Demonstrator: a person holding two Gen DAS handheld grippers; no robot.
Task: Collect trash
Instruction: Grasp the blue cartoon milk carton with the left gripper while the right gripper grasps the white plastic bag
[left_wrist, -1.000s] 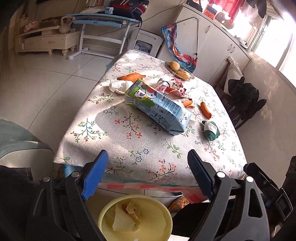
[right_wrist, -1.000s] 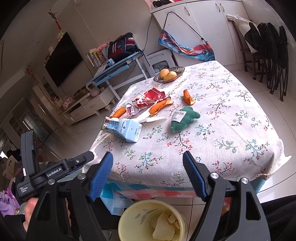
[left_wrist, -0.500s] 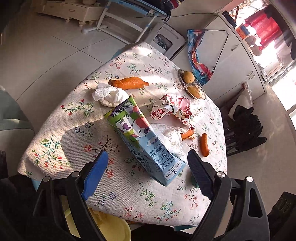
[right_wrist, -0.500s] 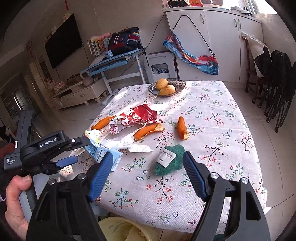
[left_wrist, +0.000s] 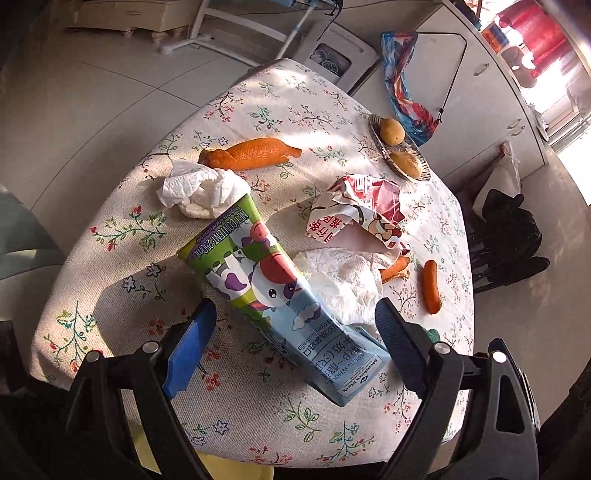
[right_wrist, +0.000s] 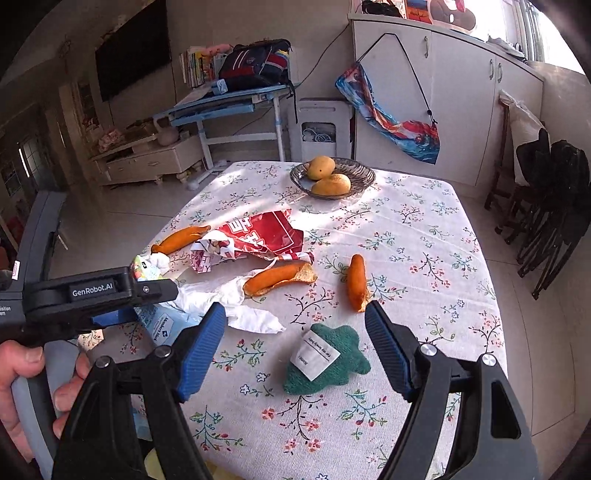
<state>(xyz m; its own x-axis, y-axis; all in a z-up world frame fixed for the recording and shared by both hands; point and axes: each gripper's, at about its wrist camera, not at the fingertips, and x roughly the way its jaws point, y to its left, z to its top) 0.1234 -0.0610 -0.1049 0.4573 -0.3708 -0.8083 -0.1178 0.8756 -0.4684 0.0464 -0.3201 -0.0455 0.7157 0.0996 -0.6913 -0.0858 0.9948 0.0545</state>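
Observation:
A milk carton (left_wrist: 280, 295) lies on its side on the floral tablecloth (left_wrist: 295, 107), its lower end between the open jaws of my left gripper (left_wrist: 295, 343). Around it lie crumpled white tissue (left_wrist: 201, 190), a second tissue (left_wrist: 347, 284), a red and white wrapper (left_wrist: 365, 206) and orange peels (left_wrist: 251, 155). My right gripper (right_wrist: 295, 347) is open above a green cloth toy (right_wrist: 328, 360). The left gripper (right_wrist: 99, 295) also shows in the right wrist view, over the carton (right_wrist: 162, 326). More peels (right_wrist: 277, 278) (right_wrist: 356, 282) and the wrapper (right_wrist: 258, 236) lie beyond.
A bowl with two mangoes (right_wrist: 330, 177) stands at the table's far side. A yellow bin (left_wrist: 236, 467) sits on the floor below the near table edge. White cabinets (right_wrist: 461, 99), folded chairs (right_wrist: 550, 206) and a blue desk (right_wrist: 229, 103) surround the table.
Both grippers have moved forward and down over the table. The left gripper's jaws now flank the carton's end; the bin has slid nearly out of view.

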